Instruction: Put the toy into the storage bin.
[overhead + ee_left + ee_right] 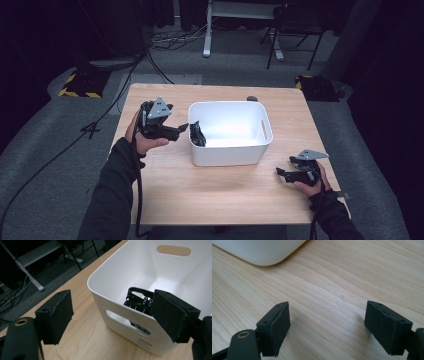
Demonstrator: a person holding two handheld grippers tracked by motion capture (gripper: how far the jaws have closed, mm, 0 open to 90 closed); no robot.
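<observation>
Left tool (181, 128) open, empty at bin's (250, 155) 9 o'clock rim, black part (198, 134) dropped inside. Right tool (281, 172) open, parked on bench (200, 190) at 4 o'clock.

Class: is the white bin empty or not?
Not empty. A black part lies inside the white bin, against its left wall.

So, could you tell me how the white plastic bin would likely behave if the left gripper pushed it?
The white plastic bin looks thin-walled and almost empty, so probably light. On the smooth wooden table it would likely slide rather than tip, given its wide base.
</observation>
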